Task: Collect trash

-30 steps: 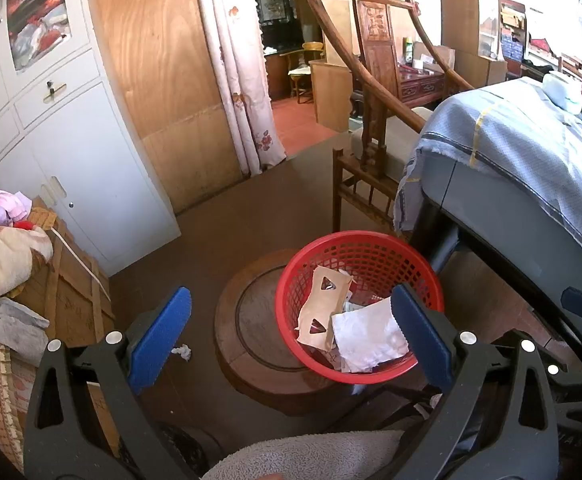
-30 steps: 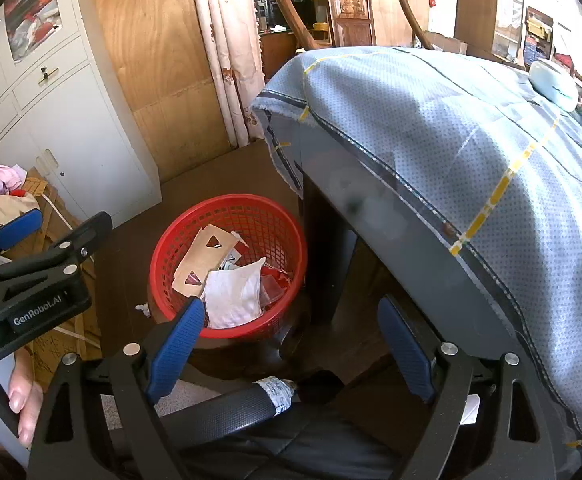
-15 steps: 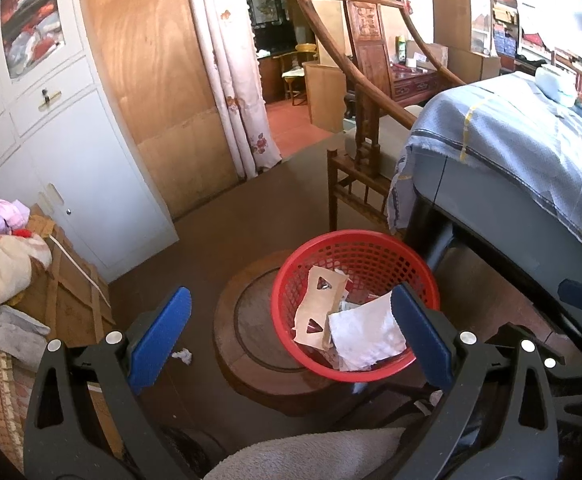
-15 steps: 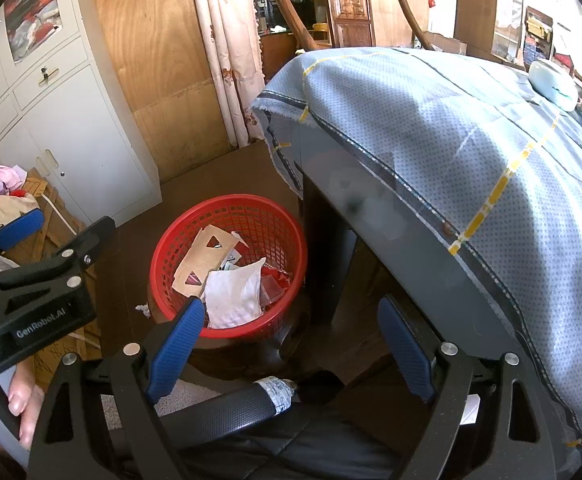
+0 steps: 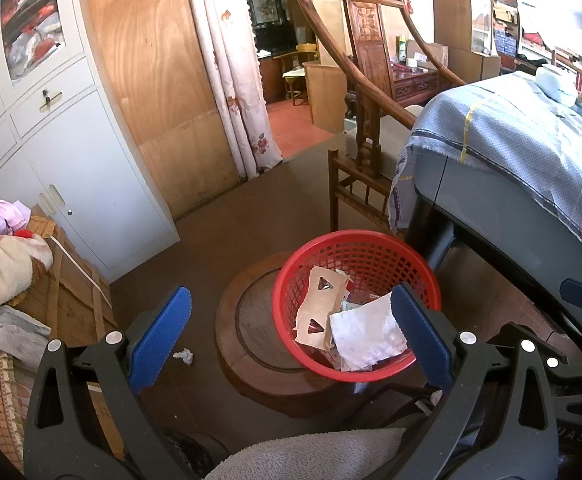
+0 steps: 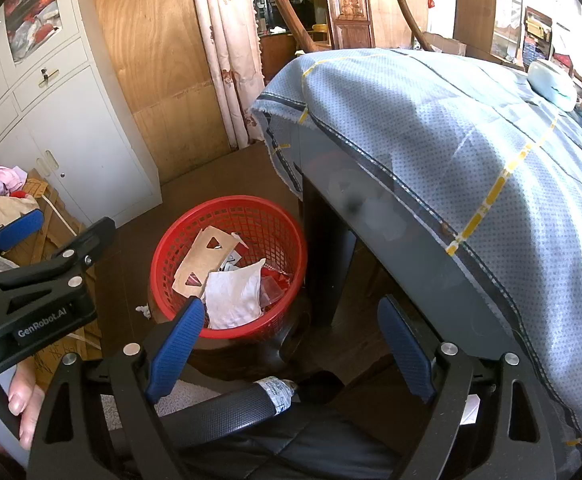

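A red mesh basket (image 5: 371, 248) stands on a round wooden stool on the floor; it also shows in the right wrist view (image 6: 251, 216). In it lie a white crumpled paper (image 5: 365, 336), a tan cardboard piece (image 5: 321, 308) and other scraps. A small white paper wad (image 5: 183, 357) lies on the floor left of the stool, and shows in the right wrist view (image 6: 143, 311). My left gripper (image 5: 287, 330) is open and empty, held above and before the basket. My right gripper (image 6: 291, 344) is open and empty, right of the basket near the table leg.
A table with a blue cloth (image 6: 471, 140) stands right of the basket. A wooden chair (image 5: 371, 120) stands behind it. White cabinets (image 5: 71, 160) line the left wall. A crate with blankets (image 5: 7, 264) sits at left. A black chair armrest (image 6: 227, 412) lies below.
The left gripper has drifted slightly, so the basket sits a little lower and further left in its view. The right gripper has hardly moved. Both stay open.
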`<state>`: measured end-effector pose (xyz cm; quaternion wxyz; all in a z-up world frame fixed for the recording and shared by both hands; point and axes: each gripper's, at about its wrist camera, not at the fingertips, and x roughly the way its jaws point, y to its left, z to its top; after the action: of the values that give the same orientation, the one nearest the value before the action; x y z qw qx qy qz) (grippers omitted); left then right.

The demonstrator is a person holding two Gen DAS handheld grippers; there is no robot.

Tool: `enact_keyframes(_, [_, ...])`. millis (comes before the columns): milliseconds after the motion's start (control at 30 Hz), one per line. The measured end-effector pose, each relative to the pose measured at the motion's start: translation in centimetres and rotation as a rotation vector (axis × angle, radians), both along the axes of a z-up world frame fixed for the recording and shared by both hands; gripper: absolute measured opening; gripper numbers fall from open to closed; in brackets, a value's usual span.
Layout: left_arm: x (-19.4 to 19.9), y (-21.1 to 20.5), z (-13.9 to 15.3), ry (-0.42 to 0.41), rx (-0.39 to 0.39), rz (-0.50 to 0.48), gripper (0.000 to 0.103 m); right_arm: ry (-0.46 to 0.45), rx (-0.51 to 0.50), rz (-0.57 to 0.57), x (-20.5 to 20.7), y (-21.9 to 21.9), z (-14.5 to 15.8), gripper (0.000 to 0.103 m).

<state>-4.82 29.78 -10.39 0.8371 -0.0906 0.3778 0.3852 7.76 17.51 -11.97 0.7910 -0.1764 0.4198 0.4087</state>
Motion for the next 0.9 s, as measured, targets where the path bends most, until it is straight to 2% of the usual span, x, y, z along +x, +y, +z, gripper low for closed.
enact_keyframes(900, [0.03,-0.13,-0.14,0.001,0.001,-0.005,0.096,0.002,0.001,0.001,0.0,0.01,-0.01,0.087])
